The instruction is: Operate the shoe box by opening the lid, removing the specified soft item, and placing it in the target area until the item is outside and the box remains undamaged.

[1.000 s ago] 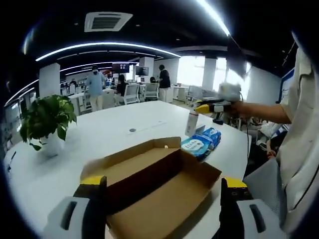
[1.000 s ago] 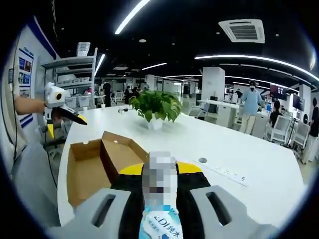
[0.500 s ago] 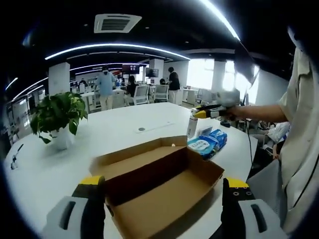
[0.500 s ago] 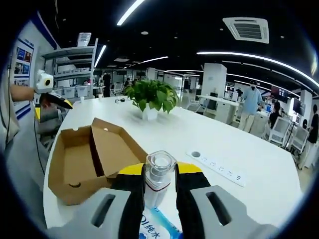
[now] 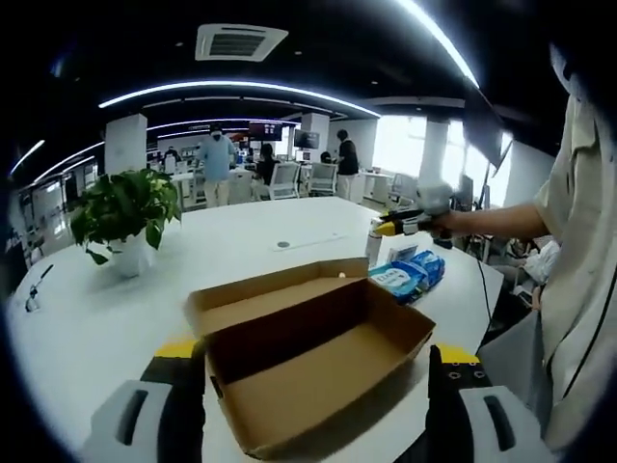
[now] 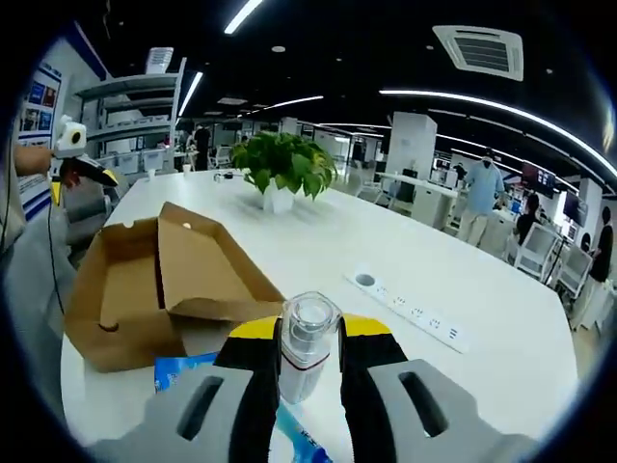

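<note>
Left gripper view: cardboard shoe box (image 5: 308, 362) lies open on the white table (image 5: 222, 241), lid folded back, inside bare as far as the near wall allows; its near corner is cut off between the jaws. Left gripper (image 5: 313, 395) hovers low over the table edge, jaws spread wide, holding nothing. Blue soft pack (image 5: 405, 275) lies just beside the box's far right corner, outside it; print too small to read. Clear bottle (image 5: 374, 249) stands beside the pack, nipped by the right gripper (image 5: 390, 229) on an outstretched arm. Potted plant (image 5: 125, 217) stands well apart, far left. People and office chairs in the background, blurred.

Right gripper view: right gripper (image 6: 308, 357) has its jaws pressed onto the bottle (image 6: 307, 342) just under the cap; bottle's lower body hidden. Soft pack (image 6: 188, 368) mostly hidden behind the jaws, touching the shoe box (image 6: 154, 289). Power strip (image 6: 410, 313) is set in the table (image 6: 482, 367). Potted plant (image 6: 282, 169) beyond. Left gripper (image 6: 82, 169) at far left, state unclear from here.
</note>
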Motion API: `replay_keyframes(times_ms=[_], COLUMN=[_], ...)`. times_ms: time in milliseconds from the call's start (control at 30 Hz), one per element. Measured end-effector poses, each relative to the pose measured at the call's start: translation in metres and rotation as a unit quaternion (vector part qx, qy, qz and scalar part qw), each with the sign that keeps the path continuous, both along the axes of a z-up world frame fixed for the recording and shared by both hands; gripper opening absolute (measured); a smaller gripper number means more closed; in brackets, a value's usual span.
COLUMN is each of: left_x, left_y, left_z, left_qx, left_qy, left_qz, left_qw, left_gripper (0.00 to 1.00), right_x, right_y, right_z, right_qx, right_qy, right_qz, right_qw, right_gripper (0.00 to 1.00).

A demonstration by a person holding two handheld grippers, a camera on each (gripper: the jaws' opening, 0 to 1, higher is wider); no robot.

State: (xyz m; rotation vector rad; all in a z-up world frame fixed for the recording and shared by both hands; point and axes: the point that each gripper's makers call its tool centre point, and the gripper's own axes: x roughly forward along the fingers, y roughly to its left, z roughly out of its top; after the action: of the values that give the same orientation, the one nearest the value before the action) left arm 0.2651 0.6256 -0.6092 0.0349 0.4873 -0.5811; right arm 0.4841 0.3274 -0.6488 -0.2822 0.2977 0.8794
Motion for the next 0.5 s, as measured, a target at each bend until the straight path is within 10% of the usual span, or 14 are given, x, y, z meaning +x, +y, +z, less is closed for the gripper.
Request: replay_keyframes(times_ms=[500], left_x=[-0.003], left_y=[0.0], left_z=[-0.009], left_qx=[0.013], left_qy=[0.013], left_qz=[0.002], left_qw=[0.9998], left_gripper=[0.96], right_x=[-0.004], right_y=[-0.012], right_z=[-0.039], right_qx=[-0.032], right_qy=[0.018], right_qz=[-0.008], right_qw=[0.9993], right_gripper=[0.21])
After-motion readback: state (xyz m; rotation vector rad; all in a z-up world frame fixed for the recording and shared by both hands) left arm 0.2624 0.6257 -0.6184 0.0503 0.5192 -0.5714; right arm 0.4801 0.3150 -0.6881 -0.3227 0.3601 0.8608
